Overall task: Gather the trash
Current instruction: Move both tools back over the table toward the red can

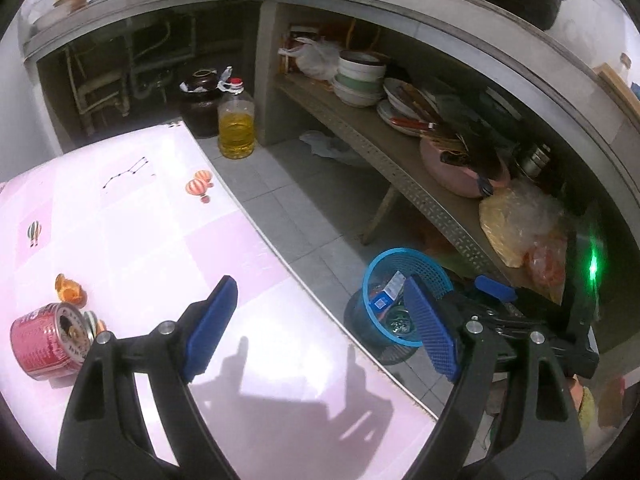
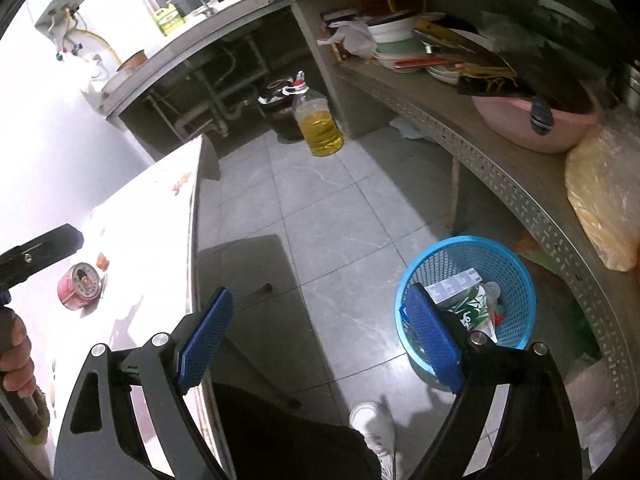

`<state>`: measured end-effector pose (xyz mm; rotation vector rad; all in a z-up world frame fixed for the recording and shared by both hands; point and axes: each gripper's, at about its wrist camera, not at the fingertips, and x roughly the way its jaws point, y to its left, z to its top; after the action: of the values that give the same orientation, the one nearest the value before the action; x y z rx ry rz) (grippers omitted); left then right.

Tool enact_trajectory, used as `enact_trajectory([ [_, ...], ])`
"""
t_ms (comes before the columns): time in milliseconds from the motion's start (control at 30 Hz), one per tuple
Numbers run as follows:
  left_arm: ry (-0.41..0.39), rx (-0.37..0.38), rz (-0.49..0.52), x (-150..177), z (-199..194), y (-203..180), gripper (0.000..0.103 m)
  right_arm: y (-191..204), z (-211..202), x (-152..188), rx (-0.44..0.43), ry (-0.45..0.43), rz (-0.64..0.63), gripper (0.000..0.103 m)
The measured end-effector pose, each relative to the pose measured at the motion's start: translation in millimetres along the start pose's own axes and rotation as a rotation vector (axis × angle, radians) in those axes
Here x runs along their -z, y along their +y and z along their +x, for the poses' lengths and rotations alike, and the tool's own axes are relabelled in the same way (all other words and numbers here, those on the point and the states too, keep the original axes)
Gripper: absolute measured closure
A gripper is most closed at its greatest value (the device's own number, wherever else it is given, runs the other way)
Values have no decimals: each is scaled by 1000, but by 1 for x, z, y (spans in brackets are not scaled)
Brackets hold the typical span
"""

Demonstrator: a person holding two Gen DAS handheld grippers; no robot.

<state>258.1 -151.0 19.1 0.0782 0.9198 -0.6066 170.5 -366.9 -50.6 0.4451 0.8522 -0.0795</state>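
Note:
A blue mesh basket (image 1: pixel 400 254) stands on the floor beside the pink table (image 1: pixel 160 240). It holds a small carton (image 2: pixel 452 284), a green-and-white pack (image 2: pixel 476 312) and other scraps. A red can (image 1: pixel 48 340) lies on its side on the table, with an orange scrap (image 1: pixel 70 290) just behind it. My left gripper (image 1: pixel 320 332) hovers open over the table's edge, empty. My right gripper (image 2: pixel 320 334) is open and empty above the floor, and its right finger overlaps the basket (image 2: pixel 516 272) in the picture. The can (image 2: pixel 78 286) also shows in the right wrist view.
A bottle of yellow oil (image 1: pixel 236 128) and a dark jar (image 1: pixel 200 96) stand on the tiled floor under the counter. A low shelf carries bowls (image 1: pixel 360 80), a pink basin (image 2: pixel 532 120) and plastic bags (image 1: pixel 516 224). A person's white shoe (image 2: pixel 372 420) is near the basket.

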Motion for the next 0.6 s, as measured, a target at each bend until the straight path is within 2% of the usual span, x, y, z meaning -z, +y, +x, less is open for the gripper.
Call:
enact_trajectory([
  [300,-71,-41,-26,11,-30,26,22,21,-5,-13,-77,-6,-53,17],
  [467,-130,-131,-89,31,-65,66,22,43,-4,-25,-153,-12,-104,17],
  [600,-131,-219,-167,48,-83,107,22,69,6,-31,-233,17,-155,17],
])
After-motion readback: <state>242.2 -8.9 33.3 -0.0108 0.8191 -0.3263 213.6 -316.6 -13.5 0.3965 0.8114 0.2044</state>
